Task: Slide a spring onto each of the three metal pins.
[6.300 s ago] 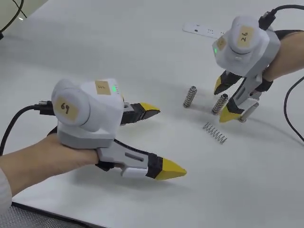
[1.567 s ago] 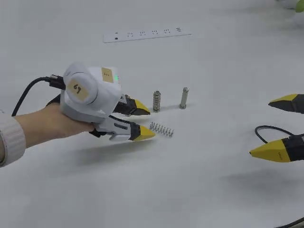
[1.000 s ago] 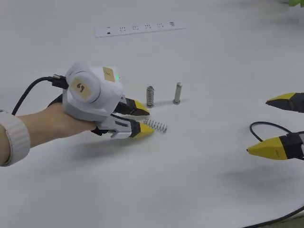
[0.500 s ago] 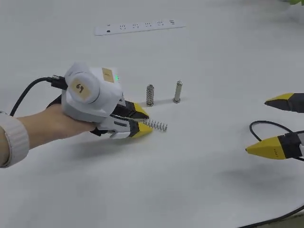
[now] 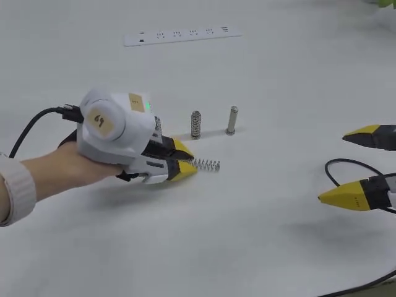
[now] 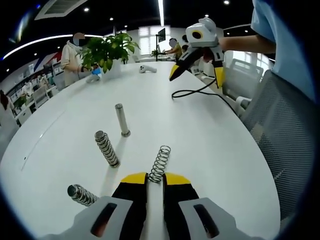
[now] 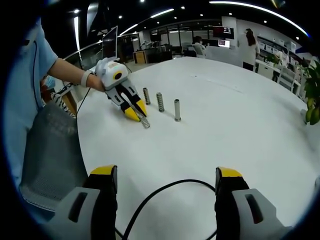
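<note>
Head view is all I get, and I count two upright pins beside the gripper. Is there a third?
Observer: Yes. The left gripper view shows a third pin close beside the left gripper, already wearing a spring.
Operator: Does that gripper really hold the loose spring?
Observer: Its own view shows the loose spring with its near end pinched between the two yellow tips.
Operator: And the yellow points at the right edge?
Observer: Those belong to the right gripper. Its view shows the jaws wide apart and holding nothing, with a black cable looping between them.
</note>
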`<state>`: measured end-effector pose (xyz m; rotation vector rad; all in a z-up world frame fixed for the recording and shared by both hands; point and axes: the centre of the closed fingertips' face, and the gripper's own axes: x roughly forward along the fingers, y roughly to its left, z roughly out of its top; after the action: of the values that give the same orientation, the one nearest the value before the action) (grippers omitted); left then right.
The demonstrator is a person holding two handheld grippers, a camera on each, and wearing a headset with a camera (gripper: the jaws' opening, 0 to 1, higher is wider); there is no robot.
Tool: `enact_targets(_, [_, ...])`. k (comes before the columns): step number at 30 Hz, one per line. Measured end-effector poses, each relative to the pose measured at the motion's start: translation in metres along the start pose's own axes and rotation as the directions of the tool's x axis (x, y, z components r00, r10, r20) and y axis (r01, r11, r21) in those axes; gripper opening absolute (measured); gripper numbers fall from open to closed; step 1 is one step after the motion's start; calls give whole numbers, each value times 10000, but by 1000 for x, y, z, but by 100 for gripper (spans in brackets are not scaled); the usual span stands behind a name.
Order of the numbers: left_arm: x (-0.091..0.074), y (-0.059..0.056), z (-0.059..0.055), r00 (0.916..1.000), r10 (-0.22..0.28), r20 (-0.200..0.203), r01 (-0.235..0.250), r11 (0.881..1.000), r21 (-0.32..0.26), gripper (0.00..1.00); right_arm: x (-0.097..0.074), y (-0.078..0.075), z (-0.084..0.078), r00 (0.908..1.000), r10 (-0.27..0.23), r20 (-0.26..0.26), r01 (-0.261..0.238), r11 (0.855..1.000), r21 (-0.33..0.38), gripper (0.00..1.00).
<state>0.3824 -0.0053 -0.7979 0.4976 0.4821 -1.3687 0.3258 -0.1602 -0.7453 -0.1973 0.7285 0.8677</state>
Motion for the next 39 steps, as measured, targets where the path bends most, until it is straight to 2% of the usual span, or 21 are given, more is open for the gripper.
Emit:
enact_targets(16, [-2, -5, 0, 9991, 126, 398, -125, 9999, -34, 3, 3, 4, -2, 9998, 166, -123, -166, 9999, -37, 77])
enact_targets(17, [-2, -6, 0, 9991, 50, 417, -38, 9996, -294, 3, 3, 4, -2, 9998, 177, -119, -178, 9998, -24, 77])
enact_targets(19, [-2, -5, 0, 9988, 177, 448, -171, 9998, -139, 3, 3, 4, -1, 9998, 173, -108, -173, 9998, -59, 77])
enact_targets(31, [-3, -8, -2, 9984, 235, 519, -210, 9986, -480, 2, 6, 6, 0, 9996, 267, -124, -268, 9996, -107, 77])
enact_targets(39, [-11, -10, 4, 9937, 645, 922, -550, 9932, -1022, 2, 6, 7, 6, 9995, 329, -35, -330, 9991, -261, 76])
